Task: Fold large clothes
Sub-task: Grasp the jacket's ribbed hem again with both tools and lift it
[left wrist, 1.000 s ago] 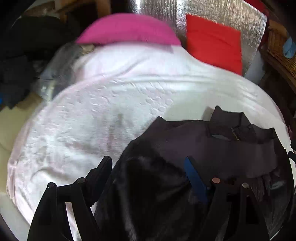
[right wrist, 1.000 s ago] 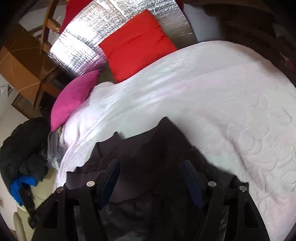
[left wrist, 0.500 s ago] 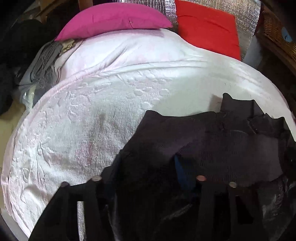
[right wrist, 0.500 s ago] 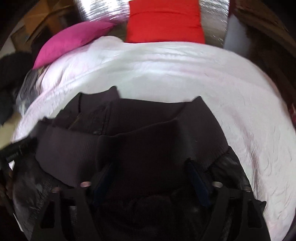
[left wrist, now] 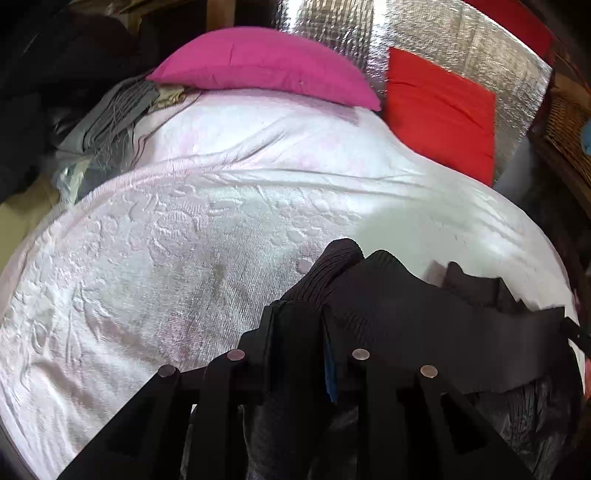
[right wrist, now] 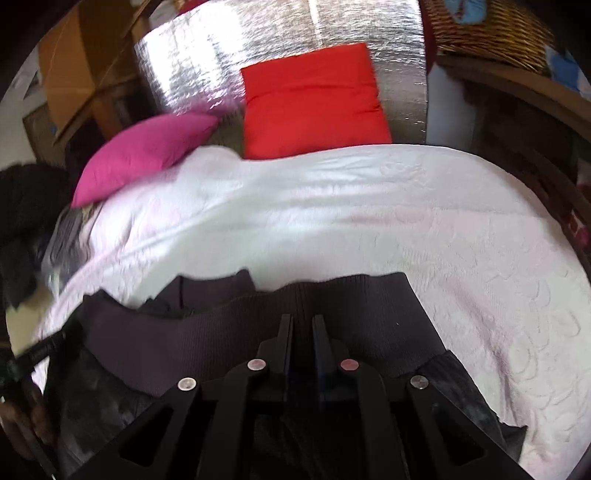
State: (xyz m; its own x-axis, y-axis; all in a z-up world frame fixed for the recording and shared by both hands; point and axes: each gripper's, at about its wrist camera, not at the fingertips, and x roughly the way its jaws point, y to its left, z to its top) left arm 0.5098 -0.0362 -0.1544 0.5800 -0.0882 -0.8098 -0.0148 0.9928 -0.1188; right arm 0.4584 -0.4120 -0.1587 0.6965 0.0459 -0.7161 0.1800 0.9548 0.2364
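Observation:
A black jacket (left wrist: 406,314) with a ribbed hem lies on the near part of a white embossed bedspread (left wrist: 184,258). In the left wrist view my left gripper (left wrist: 299,317) has its jaws closing, and a bunched fold of the hem at the jacket's left corner is pinched between them. In the right wrist view the same jacket (right wrist: 184,332) stretches to the left. My right gripper (right wrist: 302,325) is shut on the ribbed hem near its right end. The jacket's shiny body hangs below both grippers, mostly hidden by them.
A pink pillow (left wrist: 258,62) and a red pillow (left wrist: 439,110) lean at the head of the bed against a silver foil panel (left wrist: 461,44). Grey cloth (left wrist: 107,118) is piled at the bed's left edge. A wicker basket (right wrist: 487,29) sits at the right.
Both grippers went from wide open over the jacket to closed on its ribbed hem. The hem is now bunched up and drawn taut between them.

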